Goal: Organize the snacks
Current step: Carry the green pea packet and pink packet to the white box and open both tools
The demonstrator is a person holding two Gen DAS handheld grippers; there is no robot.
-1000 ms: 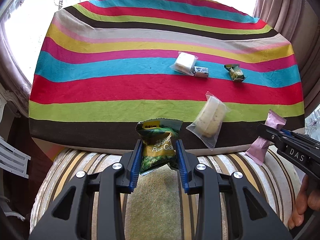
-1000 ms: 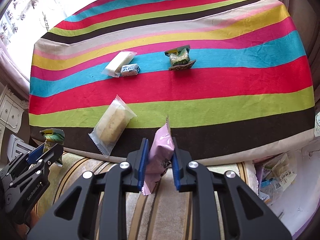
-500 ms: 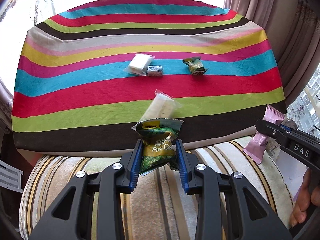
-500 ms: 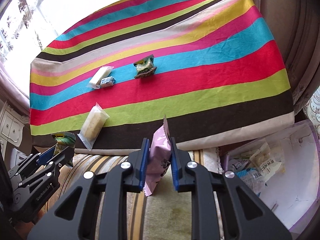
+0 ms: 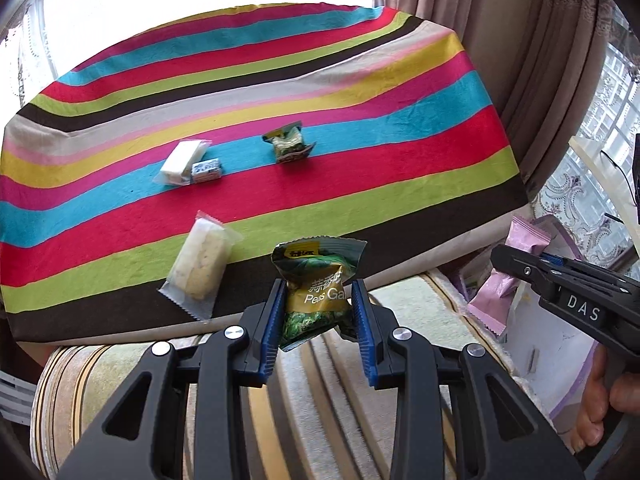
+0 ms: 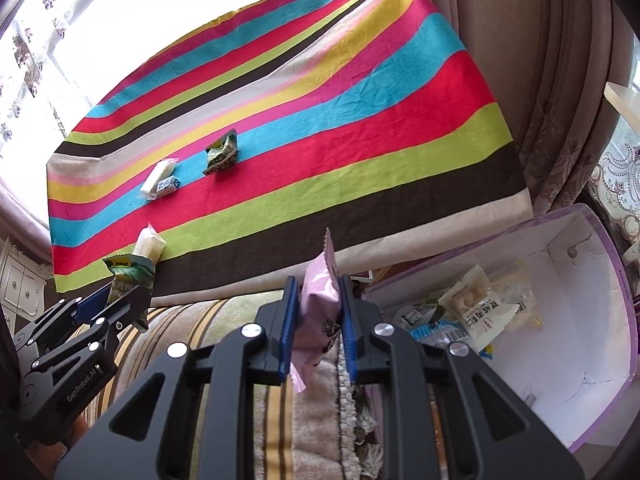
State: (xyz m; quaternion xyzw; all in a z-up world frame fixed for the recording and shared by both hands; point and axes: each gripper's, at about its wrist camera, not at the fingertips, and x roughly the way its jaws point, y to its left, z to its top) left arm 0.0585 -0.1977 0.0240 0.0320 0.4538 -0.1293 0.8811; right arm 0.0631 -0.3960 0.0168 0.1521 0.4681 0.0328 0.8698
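Note:
My left gripper (image 5: 318, 312) is shut on a green pea snack packet (image 5: 316, 284) and holds it over the striped sofa edge, in front of the table. My right gripper (image 6: 318, 312) is shut on a pink snack packet (image 6: 320, 312), held left of the open white box (image 6: 560, 360). The box has purple edges and holds several snack packets (image 6: 480, 312). On the striped tablecloth (image 5: 360, 160) lie a clear-wrapped pale cake (image 5: 200, 264), a white bar (image 5: 182, 160) touching a small blue-white packet (image 5: 206, 170), and a second green packet (image 5: 288, 146).
Brown curtains (image 6: 560, 80) hang at the right of the table. A bright window lies behind the table. The striped sofa cushion (image 5: 320, 400) sits below both grippers. The left gripper shows in the right wrist view (image 6: 120, 300).
Both grippers have swung to the right with their packets. The box with snacks has come into the right wrist view. The table items have not moved.

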